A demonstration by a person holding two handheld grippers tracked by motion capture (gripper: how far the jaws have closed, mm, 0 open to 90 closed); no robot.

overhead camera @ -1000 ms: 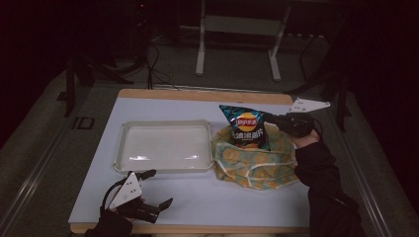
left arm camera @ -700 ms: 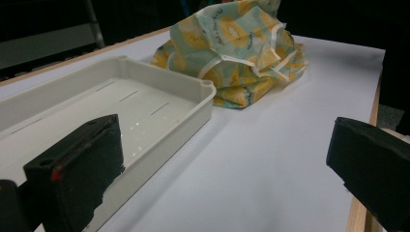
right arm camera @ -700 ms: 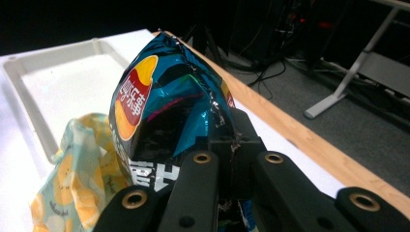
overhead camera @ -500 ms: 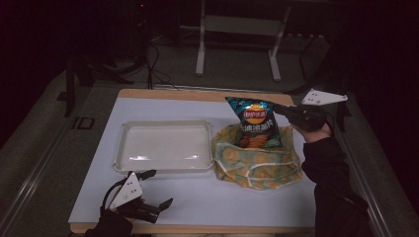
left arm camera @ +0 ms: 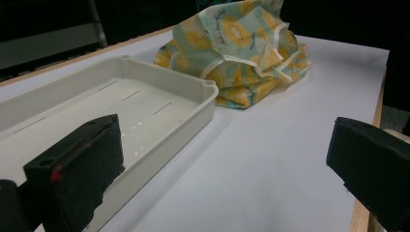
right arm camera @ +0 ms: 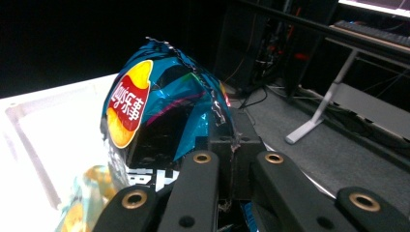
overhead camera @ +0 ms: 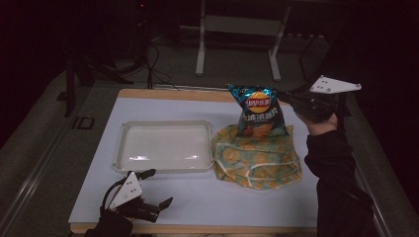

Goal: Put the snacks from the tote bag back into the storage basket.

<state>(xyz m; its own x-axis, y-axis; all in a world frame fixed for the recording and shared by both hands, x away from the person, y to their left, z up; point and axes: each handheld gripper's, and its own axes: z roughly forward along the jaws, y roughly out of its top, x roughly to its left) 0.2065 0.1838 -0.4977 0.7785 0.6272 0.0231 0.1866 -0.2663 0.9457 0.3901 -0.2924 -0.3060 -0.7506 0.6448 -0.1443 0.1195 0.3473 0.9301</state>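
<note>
Right gripper point(overhead camera: 284, 98) clamped tight on the top corner of the crisp bag point(overhead camera: 258, 111), which hangs upright, long axis vertical, over the patterned cloth bag point(overhead camera: 257, 158). White tray point(overhead camera: 165, 165) lies to its left. Left gripper point(overhead camera: 160, 190) gapes empty near that tray

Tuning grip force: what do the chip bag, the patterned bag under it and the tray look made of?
Chip bag: thin metallised film, glossy; sharp glints and creases in the right gripper view. Patterned bag: soft fabric, matte, lemon-slice print; it slumps in folds and has pale sewn-looking trim, possibly coated cloth. Tray: rigid off-white plastic, semi-gloss; moulded rim, rounded corners and light reflections on its floor.
</note>
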